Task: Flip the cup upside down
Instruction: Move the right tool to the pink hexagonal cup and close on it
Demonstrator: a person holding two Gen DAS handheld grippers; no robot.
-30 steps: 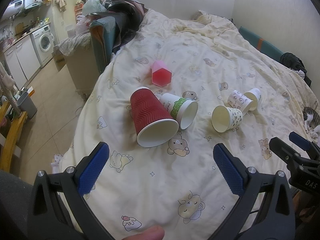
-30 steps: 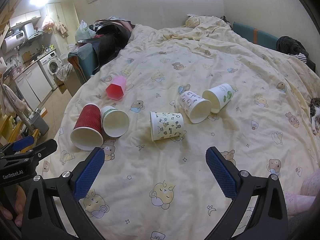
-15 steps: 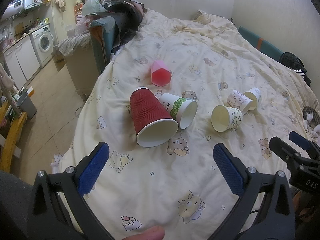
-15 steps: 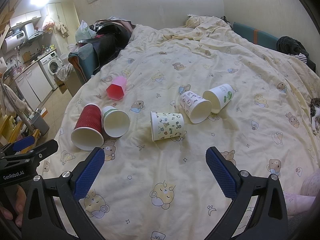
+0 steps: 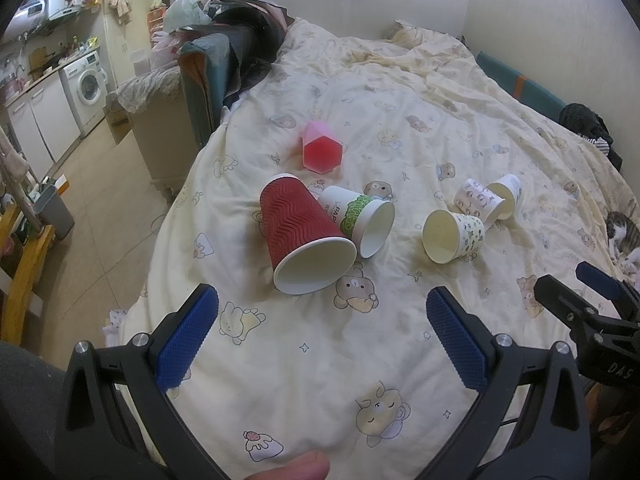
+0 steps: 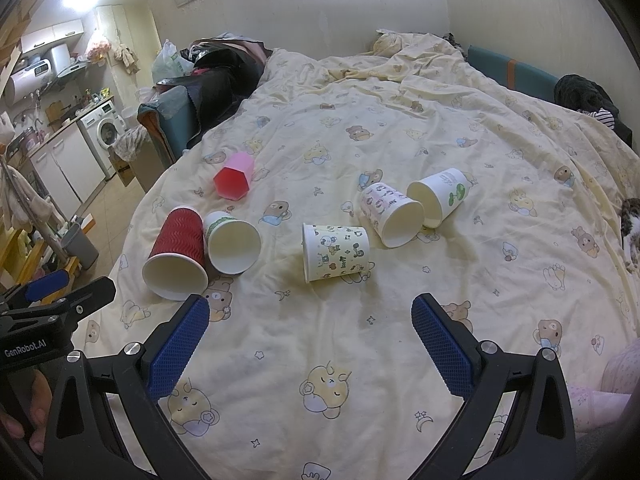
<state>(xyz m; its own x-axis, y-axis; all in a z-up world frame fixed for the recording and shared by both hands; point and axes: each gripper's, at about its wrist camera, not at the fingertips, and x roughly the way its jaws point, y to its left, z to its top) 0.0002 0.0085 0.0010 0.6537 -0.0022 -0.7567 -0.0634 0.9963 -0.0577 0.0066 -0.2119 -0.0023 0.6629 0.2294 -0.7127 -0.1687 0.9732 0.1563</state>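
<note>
Hovering above the near edge of the bed (image 5: pixel 400 92), the left gripper (image 5: pixel 320 344) has its blue pads spread wide apart and holds nothing; the right gripper (image 6: pixel 310 344) is just as wide, also empty, touching nothing. Each shows in the other's view at the side — the left one's body in the right wrist view reads "GenRobot.AI".

Six cups lie tipped on their sides on the bear-print cover. Nearest the bed's left edge is the red cup (image 5: pixel 304 236), its mouth toward the near edge, touching the white cup with a green band (image 5: pixel 360 218) beside it, on which the letters "PAP" can be read. Behind these two, farther from the near edge, lies the pink cup (image 5: pixel 322 148), apart from them. Toward the middle sits the cartoon-print cup (image 5: pixel 452 236), alone, and to its right a pale patterned cup (image 5: pixel 476 200) rests against a white cup with a green leaf mark (image 6: pixel 440 196). At the bed's right edge part of a cat (image 5: pixel 622 232) is visible.

Against the earlier frames nothing has shifted: both grippers are at the same spread and height, and every cup lies as it did.
</note>
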